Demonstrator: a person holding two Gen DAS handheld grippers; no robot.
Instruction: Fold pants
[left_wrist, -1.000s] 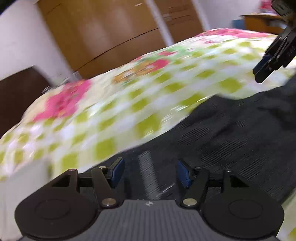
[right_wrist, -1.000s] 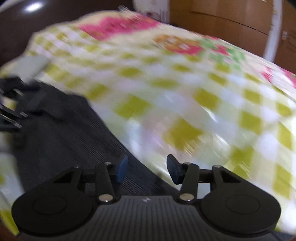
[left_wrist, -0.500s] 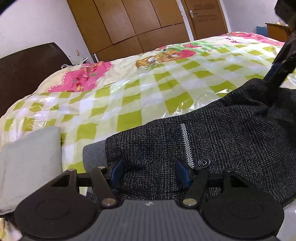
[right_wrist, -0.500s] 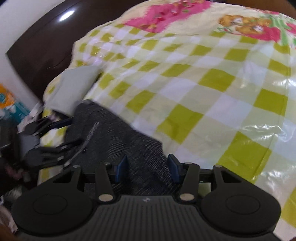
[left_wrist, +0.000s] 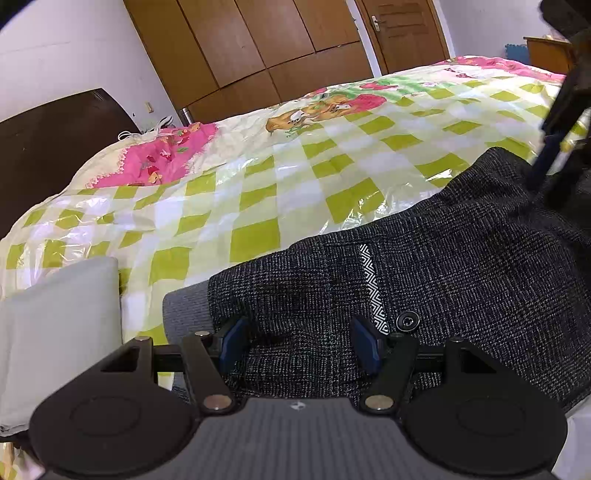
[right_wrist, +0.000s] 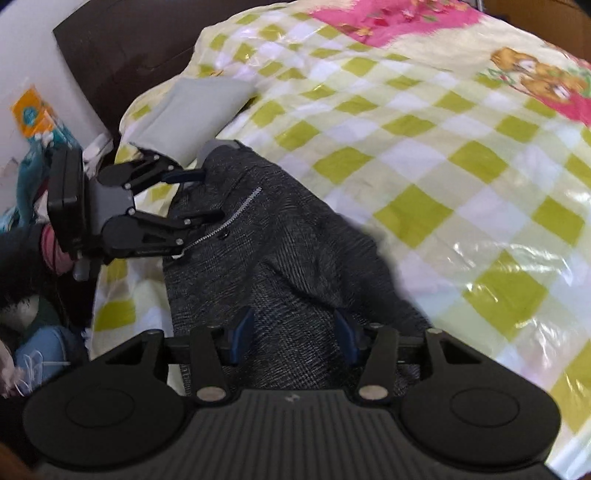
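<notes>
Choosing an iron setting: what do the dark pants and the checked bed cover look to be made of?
The pants look like a thick woven fabric, perhaps wool blend: matte, with a fine dark grey check weave. The bed cover looks glossy, perhaps with clear plastic film over it: bright crinkled glare shows across its green checks. Neither fibre is certain from sight.

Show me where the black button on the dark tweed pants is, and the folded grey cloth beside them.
Black button (left_wrist: 407, 320), left wrist view, centre of the round button beside the zigzag placket strip.
Dark tweed pants (right_wrist: 291, 266), right wrist view, mid fabric.
Folded grey cloth (left_wrist: 55, 325), left wrist view, flat top face.
</notes>
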